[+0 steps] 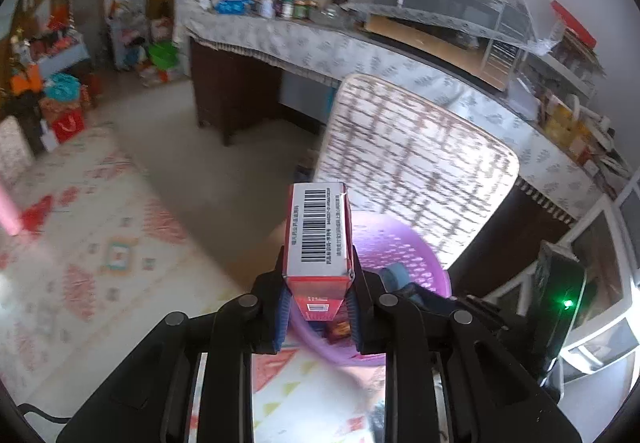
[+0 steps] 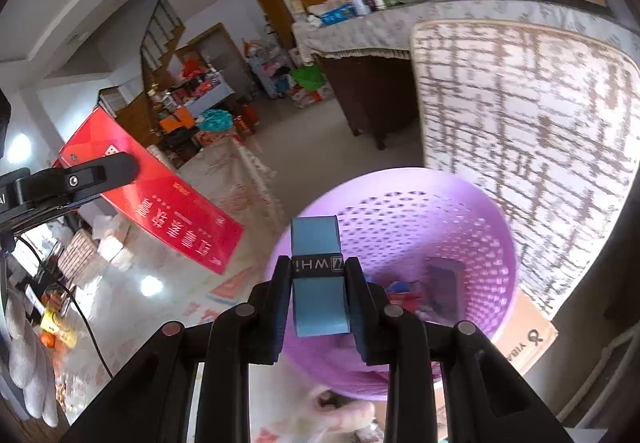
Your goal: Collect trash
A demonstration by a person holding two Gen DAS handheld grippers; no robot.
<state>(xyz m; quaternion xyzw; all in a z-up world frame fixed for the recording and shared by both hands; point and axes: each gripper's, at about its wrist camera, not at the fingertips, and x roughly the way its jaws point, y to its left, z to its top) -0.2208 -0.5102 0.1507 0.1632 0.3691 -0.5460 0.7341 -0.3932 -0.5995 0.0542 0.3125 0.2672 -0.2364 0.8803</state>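
Carrying: two pieces of trash at once, one in each of my grippers, both headed for the purple basket, my landmark for everything below.

Left wrist view, grip: my left gripper is clamped on a red carton with a barcode on its white face; the jaws stand only as far apart as the carton is wide, pads pressed on both sides.
Left wrist view, place: the carton sits just short of the basket's near rim, the basket lying beyond and a little to the right. A patterned chair back rises behind the basket.

Right wrist view, grip: my right gripper is closed tight on a blue roll wrapped with a black band, squeezed between both pads.
Right wrist view, place: the roll is at the basket's near-left rim, partly over the opening. The red carton shows well to the left of the basket, in my other gripper.

Done so far: the basket already holds several items, a dark flat packet and red and blue scraps at the bottom.
Left to do: I judge both held pieces are not yet in; each must reach over the opening and be released. Whether more trash remains on the floor I cannot tell.
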